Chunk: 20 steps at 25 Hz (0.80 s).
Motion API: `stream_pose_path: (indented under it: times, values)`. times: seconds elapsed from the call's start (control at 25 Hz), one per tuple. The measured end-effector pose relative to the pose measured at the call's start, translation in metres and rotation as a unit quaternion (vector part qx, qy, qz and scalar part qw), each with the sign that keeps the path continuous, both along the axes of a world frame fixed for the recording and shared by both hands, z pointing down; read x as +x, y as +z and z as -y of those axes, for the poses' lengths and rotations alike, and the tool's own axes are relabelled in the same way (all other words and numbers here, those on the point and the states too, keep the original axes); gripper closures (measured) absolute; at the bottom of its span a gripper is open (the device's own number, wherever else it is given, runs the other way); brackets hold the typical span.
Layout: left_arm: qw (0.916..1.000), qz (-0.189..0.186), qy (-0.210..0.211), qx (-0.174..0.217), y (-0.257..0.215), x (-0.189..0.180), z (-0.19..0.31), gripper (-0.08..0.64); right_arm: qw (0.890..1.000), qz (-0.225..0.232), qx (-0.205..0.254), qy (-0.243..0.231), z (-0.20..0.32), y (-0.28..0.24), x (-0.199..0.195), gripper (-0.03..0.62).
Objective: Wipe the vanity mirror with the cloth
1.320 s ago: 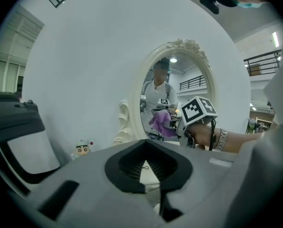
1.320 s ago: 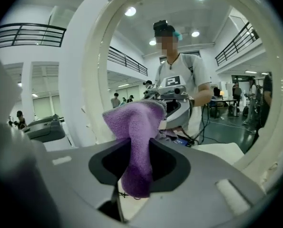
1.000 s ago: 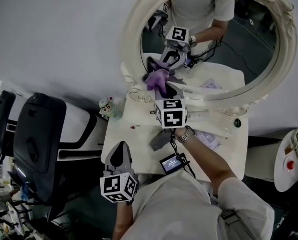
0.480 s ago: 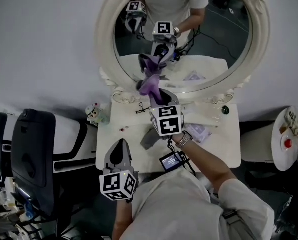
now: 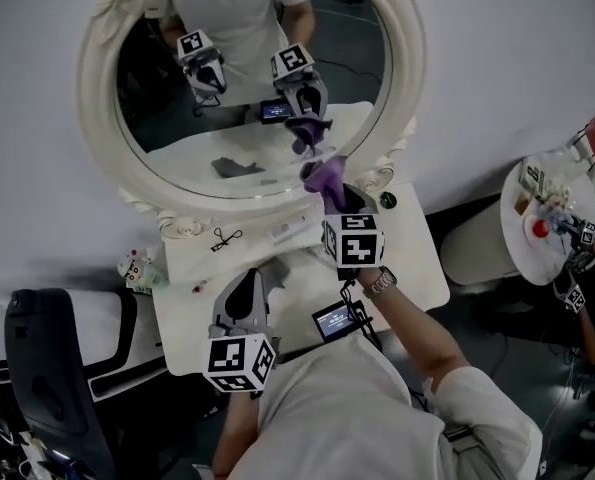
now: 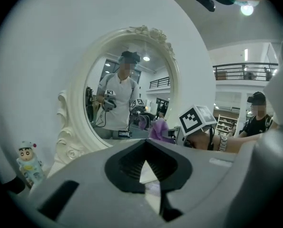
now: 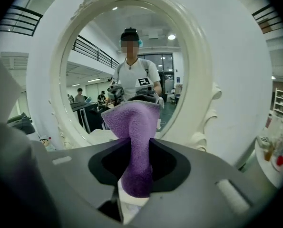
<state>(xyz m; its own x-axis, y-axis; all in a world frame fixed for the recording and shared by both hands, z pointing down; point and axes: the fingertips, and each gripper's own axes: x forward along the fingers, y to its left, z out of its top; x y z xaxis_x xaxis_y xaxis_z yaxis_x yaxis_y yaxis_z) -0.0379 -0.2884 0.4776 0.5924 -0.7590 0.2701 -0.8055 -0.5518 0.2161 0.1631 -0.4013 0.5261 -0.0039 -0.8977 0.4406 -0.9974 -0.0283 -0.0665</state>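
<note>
The purple cloth is pinched between the jaws of the right gripper. Its lower part is clamped, and its free end is left bunched above the jaws so that a soft pad, not hard plastic, is presented to the glass. In the head view the cloth is seen at the lower right edge of the vanity mirror, just inside the white carved frame. It comes almost up to its own reflection, which suggests that it is at the glass. Actual contact cannot be confirmed. The right gripper is pointed up at the mirror from below, probably so that strokes can be led across the glass from that edge.

The left gripper is pressed together with nothing between its jaws. It is held low in front of the mirror, well back from the glass and to the left of the cloth. This is judged to be a parked position in which the wiping path is not obstructed.

Below the mirror, the desk carries small items near the frame. A little figurine is set beneath the mirror's lower left edge. Most of the glass is judged not yet wiped.
</note>
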Motion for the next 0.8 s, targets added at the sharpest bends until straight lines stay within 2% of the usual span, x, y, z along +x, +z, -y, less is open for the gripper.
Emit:
stream_pose_path:
  times: [0.2, 0.36, 0.6, 0.8]
  values:
    - [0.9994, -0.007, 0.033, 0.0, -0.001, 0.033, 0.005, 0.557, 0.999, -0.008, -0.01, 0.038, -0.011, 0.006, 0.045, 0.477]
    - [0.9994, -0.009, 0.034, 0.0, -0.003, 0.041, 0.009, 0.557, 0.999, -0.016, -0.017, 0.042, -0.008, 0.011, 0.058, 0.477]
    - [0.9999, -0.001, -0.01, -0.009, 0.004, 0.019, 0.015, 0.557, 0.999, -0.011, -0.029, 0.022, 0.01, 0.026, 0.046, 0.477]
    - [0.9987, 0.006, -0.047, -0.017, 0.009, -0.006, 0.016, 0.557, 0.999, -0.005, -0.036, -0.013, 0.031, 0.036, 0.013, 0.477]
